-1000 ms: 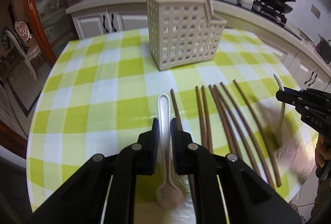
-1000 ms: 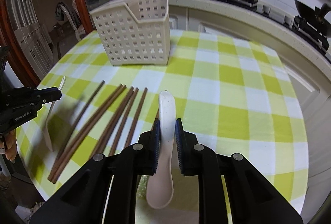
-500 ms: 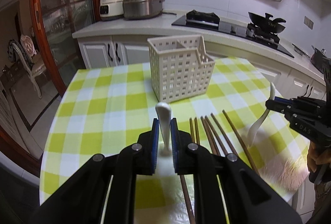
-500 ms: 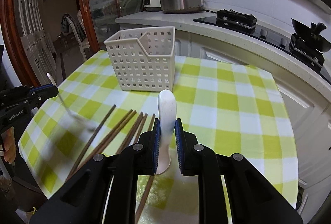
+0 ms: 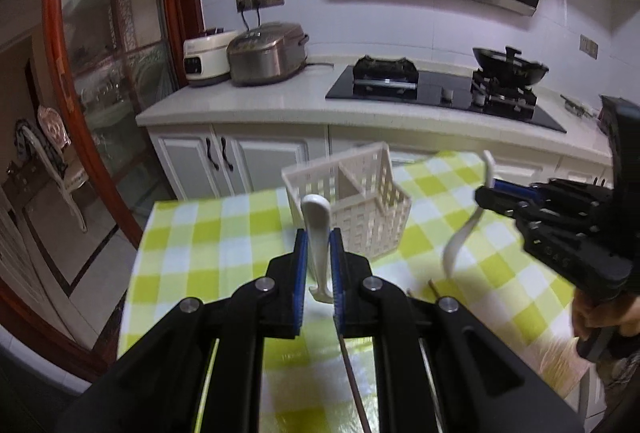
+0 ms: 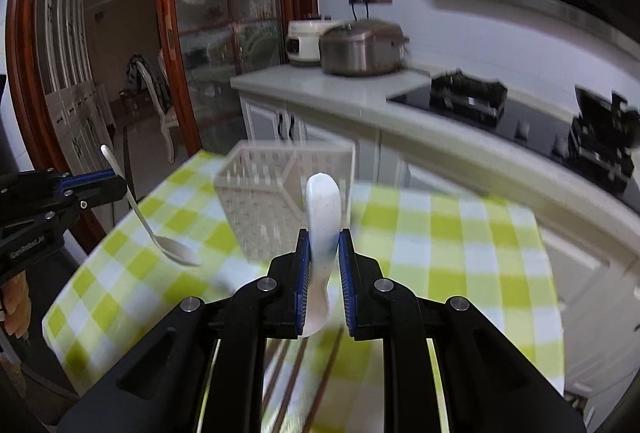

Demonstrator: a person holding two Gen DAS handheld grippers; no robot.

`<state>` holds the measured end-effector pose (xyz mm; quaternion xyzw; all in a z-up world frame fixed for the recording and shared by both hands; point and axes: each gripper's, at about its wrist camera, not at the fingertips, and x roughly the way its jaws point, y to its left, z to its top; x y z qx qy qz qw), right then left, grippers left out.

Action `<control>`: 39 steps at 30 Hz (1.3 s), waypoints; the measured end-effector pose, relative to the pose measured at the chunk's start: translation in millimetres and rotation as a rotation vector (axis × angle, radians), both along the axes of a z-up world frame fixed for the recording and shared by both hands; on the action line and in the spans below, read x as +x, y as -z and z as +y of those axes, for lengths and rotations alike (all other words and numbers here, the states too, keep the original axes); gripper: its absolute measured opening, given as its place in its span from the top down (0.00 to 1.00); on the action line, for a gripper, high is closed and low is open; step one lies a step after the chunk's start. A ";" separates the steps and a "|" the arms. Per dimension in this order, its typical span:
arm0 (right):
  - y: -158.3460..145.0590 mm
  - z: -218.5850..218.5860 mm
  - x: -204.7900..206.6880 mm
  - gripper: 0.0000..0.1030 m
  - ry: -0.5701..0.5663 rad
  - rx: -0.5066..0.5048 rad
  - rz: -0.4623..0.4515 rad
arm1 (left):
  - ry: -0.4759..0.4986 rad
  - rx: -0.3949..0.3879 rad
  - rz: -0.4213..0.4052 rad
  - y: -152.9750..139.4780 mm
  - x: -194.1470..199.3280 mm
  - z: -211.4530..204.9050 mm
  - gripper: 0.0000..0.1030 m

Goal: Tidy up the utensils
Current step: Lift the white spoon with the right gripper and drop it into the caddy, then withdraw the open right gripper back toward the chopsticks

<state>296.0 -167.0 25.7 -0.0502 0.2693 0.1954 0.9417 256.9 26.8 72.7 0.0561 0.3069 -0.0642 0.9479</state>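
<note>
Right view alone shows left tool (image 6: 120,183) gripping spoon's (image 6: 176,251) bowl-down length.

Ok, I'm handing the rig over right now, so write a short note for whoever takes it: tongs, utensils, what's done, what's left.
Left tongs: shut on a white spoon, held in the air.
Right tongs: shut on the other white spoon, also in the air.
White basket: on the checked table, beyond both spoons, looks empty.
Chopsticks: on the table below the tongs.
Done: both spoons picked up.
Left: drop the spoons into the basket, then collect the chopsticks.
</note>
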 end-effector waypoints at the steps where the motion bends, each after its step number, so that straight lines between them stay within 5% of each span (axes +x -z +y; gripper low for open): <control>1: -5.9 3.3 6.0 0.84 0.002 -0.001 -0.014 | 0.002 -0.001 -0.005 -8.7 5.0 -0.7 0.89; 10: -35.1 29.5 65.8 0.84 0.028 0.016 -0.099 | -0.020 0.014 -0.059 -66.1 64.5 -14.3 0.89; 24: 26.9 51.7 119.6 0.83 0.024 -0.039 0.087 | -0.054 -0.020 0.128 23.6 135.8 -9.3 0.89; 29: 28.0 40.2 119.8 0.79 0.024 0.013 0.106 | -0.072 -0.012 0.105 30.5 128.5 -2.3 0.64; 32: 20.7 31.4 112.6 0.67 0.027 0.035 0.089 | -0.090 -0.008 0.080 27.4 121.3 3.0 0.58; 34: 16.8 25.9 107.0 0.67 0.024 0.045 0.082 | -0.093 -0.031 0.074 25.8 113.8 8.8 0.58; 39: 14.3 7.3 79.7 0.67 0.012 0.058 0.077 | -0.112 -0.069 0.011 24.5 80.8 20.1 0.38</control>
